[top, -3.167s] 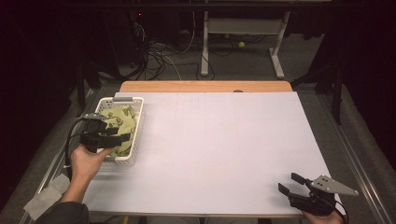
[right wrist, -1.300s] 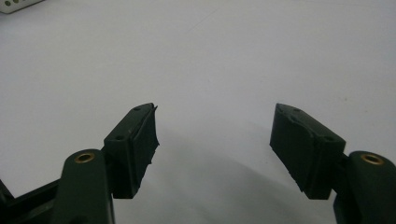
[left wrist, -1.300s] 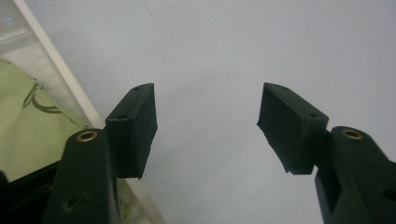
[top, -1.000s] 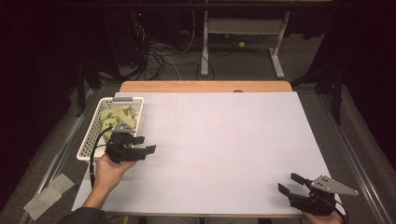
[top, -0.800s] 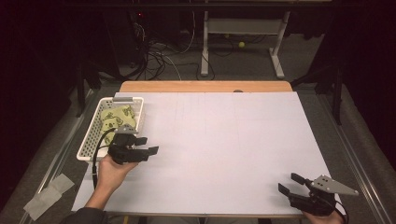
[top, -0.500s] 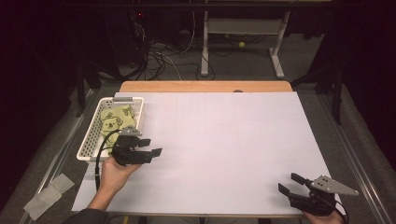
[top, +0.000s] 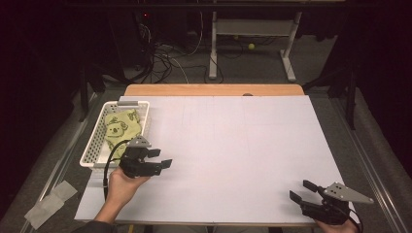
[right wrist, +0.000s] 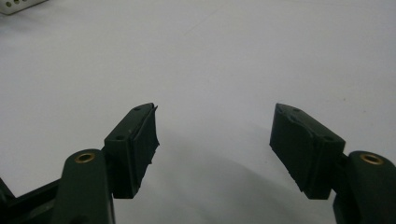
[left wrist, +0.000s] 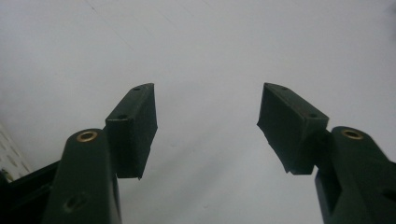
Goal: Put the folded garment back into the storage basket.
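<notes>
1. At the table's left edge, we're holding the left gripper (top: 163, 158) just beside the white basket (top: 92, 154), jaws spread wide and gripping nothing, bare white tabletop (top: 233, 145) between them.
2. We're seeing the green printed cloth (top: 120, 128) lying bunched inside that basket, apart from both grippers.
3. We're resting the right gripper (top: 303, 190) at the near right corner, well apart from the basket, jaws gaping and empty.
</notes>
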Action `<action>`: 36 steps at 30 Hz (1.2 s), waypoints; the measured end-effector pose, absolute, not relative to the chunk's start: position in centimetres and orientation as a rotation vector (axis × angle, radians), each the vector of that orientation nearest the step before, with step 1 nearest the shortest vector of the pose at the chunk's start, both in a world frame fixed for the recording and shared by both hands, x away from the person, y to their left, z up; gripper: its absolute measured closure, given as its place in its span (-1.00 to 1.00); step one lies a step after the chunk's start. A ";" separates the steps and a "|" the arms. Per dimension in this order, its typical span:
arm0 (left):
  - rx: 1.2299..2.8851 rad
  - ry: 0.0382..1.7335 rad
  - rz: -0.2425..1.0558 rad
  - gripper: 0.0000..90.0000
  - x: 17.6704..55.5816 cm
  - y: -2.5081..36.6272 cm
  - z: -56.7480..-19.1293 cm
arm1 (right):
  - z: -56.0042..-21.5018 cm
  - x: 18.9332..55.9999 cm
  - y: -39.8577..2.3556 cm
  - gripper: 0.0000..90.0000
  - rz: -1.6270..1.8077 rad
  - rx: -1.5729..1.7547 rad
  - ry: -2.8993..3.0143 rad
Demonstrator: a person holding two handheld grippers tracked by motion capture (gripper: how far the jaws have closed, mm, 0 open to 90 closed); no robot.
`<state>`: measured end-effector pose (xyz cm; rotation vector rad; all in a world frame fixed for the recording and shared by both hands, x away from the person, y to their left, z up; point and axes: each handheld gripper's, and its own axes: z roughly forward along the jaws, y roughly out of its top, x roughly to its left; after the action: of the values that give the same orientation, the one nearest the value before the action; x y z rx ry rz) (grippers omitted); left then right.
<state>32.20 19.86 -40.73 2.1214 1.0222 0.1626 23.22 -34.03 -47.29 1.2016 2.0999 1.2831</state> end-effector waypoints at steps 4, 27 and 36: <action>2.118 1.023 0.156 -0.23 31.9 19.9 -41.1 | -47.3 23.2 -34.0 -0.28 1.285 1.201 2.100; 2.087 1.024 0.158 -0.23 29.5 20.7 -42.6 | -47.3 23.2 -34.0 -0.28 1.287 1.197 2.100; 2.080 0.995 0.193 -0.23 28.4 21.3 -43.1 | -47.2 23.1 -34.0 -0.28 1.288 1.195 2.102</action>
<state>28.43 21.28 -43.10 2.0796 0.9947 0.1931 23.13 -34.02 -47.25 1.1946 2.1018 1.2878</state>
